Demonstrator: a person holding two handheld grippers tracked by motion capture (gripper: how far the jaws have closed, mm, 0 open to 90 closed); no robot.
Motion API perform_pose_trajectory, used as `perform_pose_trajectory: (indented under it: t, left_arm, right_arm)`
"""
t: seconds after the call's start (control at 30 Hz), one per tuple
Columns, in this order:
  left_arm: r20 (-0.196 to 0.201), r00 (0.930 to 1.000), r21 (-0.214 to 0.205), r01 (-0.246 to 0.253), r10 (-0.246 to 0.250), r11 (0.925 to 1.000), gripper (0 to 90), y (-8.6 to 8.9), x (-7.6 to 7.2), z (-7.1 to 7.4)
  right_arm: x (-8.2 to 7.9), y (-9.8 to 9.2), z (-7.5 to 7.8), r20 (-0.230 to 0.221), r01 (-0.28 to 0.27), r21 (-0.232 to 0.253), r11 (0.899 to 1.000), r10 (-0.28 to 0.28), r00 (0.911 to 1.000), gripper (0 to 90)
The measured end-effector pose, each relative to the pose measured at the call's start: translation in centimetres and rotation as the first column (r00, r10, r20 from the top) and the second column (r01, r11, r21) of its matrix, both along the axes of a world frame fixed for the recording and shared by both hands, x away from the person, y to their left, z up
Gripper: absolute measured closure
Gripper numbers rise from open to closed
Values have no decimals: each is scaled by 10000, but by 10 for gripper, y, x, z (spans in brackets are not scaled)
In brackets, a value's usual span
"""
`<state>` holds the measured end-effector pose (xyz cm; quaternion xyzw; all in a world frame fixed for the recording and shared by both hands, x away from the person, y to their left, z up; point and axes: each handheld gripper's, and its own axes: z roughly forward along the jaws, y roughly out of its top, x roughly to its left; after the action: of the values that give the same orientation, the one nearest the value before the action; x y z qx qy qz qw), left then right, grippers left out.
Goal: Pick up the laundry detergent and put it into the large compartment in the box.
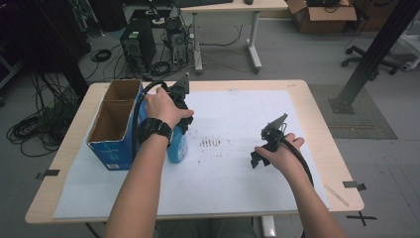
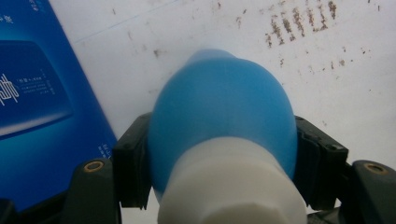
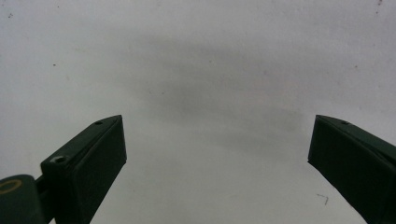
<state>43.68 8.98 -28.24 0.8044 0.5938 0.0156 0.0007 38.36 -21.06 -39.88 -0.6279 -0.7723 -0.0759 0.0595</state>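
Note:
A blue bottle with a white top stands on the white paper beside the blue cardboard box. My left gripper is shut on the bottle, its jaws pressing both sides just below the white top. In the high view the bottle shows under the left hand, and the left gripper points down over it. My right gripper is held low over the paper at the right, jaws wide apart. In the right gripper view the right gripper is open with only bare paper between its jaws.
The open box has two empty compartments and stands at the table's left. Dark scuff marks dot the white paper sheet between the two hands. The wooden table edge runs along the right.

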Motion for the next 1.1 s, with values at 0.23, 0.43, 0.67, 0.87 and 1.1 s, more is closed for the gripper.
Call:
perform_pose_trajectory:
  t: [0.23, 0.43, 0.67, 0.87, 1.1]
  left_arm:
    - [-20, 10000, 40, -23, 23, 10000, 367, 1, 1, 0]
    - [-54, 10000, 70, -45, 46, 10000, 368, 0, 1, 0]
    - [-53, 10000, 88, -67, 68, 9999, 371, 0, 1, 1]
    - [-30, 9999, 41, -105, 105, 9999, 373, 1, 1, 3]
    - [4, 10000, -153, -82, 82, 9998, 374, 2, -3, 28]
  right_arm:
    - [0, 0, -1, -36, -24, 4, 10000, 24, 10000, 44]
    - [0, -1, 0, -25, -18, 22, 10000, 19, 10000, 44]
    - [0, -1, -1, -36, -7, 9, 10000, 7, 10000, 44]
    - [1, -2, 1, -23, -2, 27, 10000, 2, 10000, 44]
    - [2, 0, 9, 50, 2, 123, 9999, -2, 10000, 45]
